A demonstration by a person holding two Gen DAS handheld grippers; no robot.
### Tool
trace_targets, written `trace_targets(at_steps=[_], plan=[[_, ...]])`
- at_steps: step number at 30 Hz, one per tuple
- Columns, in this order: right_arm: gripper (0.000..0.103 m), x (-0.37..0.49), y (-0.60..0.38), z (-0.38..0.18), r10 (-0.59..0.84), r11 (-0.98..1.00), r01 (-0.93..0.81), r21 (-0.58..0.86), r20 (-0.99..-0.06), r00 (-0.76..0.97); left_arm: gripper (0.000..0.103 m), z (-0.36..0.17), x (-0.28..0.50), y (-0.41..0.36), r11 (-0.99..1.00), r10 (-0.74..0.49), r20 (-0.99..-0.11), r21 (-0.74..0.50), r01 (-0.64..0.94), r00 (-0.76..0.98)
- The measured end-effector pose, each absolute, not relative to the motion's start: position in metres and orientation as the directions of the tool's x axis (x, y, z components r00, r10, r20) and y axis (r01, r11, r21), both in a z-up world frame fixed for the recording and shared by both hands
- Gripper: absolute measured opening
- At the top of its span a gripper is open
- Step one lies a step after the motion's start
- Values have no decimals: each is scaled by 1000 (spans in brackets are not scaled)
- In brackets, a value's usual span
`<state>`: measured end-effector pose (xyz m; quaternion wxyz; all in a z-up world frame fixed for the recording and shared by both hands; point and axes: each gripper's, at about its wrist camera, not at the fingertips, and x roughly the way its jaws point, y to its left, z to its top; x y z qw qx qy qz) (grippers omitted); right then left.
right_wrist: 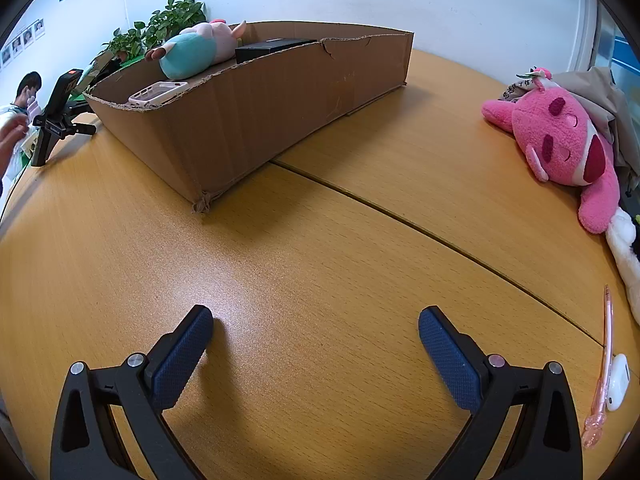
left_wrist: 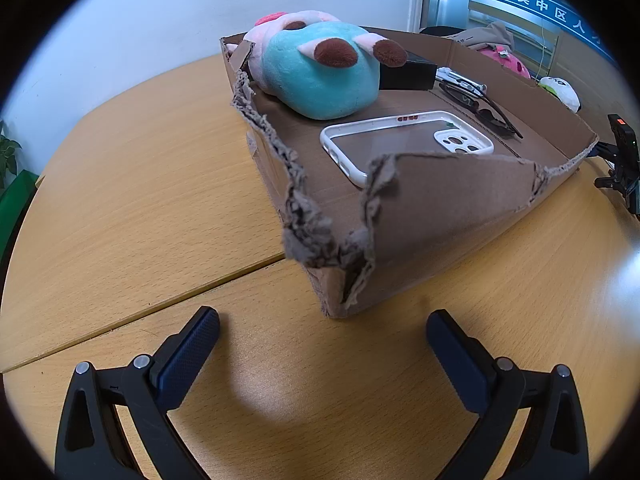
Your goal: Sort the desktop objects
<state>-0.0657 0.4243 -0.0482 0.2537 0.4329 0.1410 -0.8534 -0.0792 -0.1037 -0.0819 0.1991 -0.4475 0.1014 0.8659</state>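
From the left wrist view, the left tool (left_wrist: 322, 320) hangs over the bare wooden counter (left_wrist: 140, 184) with its jaws spread wide and nothing between them. Just beyond the fingertips, toward 12 o'clock, stands the torn corner of a shallow cardboard box (left_wrist: 440, 216). Inside it, a white-rimmed clear phone case (left_wrist: 404, 140) lies flat nearest the torn corner. Past the case, at about 11 o'clock, a teal and pink plush toy (left_wrist: 320, 72) lies on its side, with a black rectangular box (left_wrist: 412, 74) touching it on the right. A pair of dark glasses (left_wrist: 484, 110) lies at about 1 o'clock along the far wall. Outside the box at 3 o'clock a black stand (left_wrist: 620, 160) sits on the counter.

From the right wrist view, the right tool (right_wrist: 316, 322) also stands fully open and empty above the counter (right_wrist: 320, 248). The cardboard box (right_wrist: 248, 108) sits at 11 o'clock, well apart from the fingertips, with the teal plush (right_wrist: 192, 54), the phone case (right_wrist: 158, 92) and the black box (right_wrist: 272, 48) showing over its rim. A pink plush (right_wrist: 560, 144) lies on the counter at 2 o'clock. At 4 o'clock, near the edge, a pink pen (right_wrist: 602, 372) lies just beside a small white case (right_wrist: 618, 382). A black stand (right_wrist: 60, 116) is at 10 o'clock, with a person's hand (right_wrist: 12, 136) beside it and a potted plant (right_wrist: 160, 26) behind.
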Motion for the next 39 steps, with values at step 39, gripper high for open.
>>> trace_targets(at_steps=[39], plan=[[103, -68, 429, -48, -316, -830, 558, -17, -810, -495, 103, -81, -62, -141, -826, 329, -811, 1, -563, -484]])
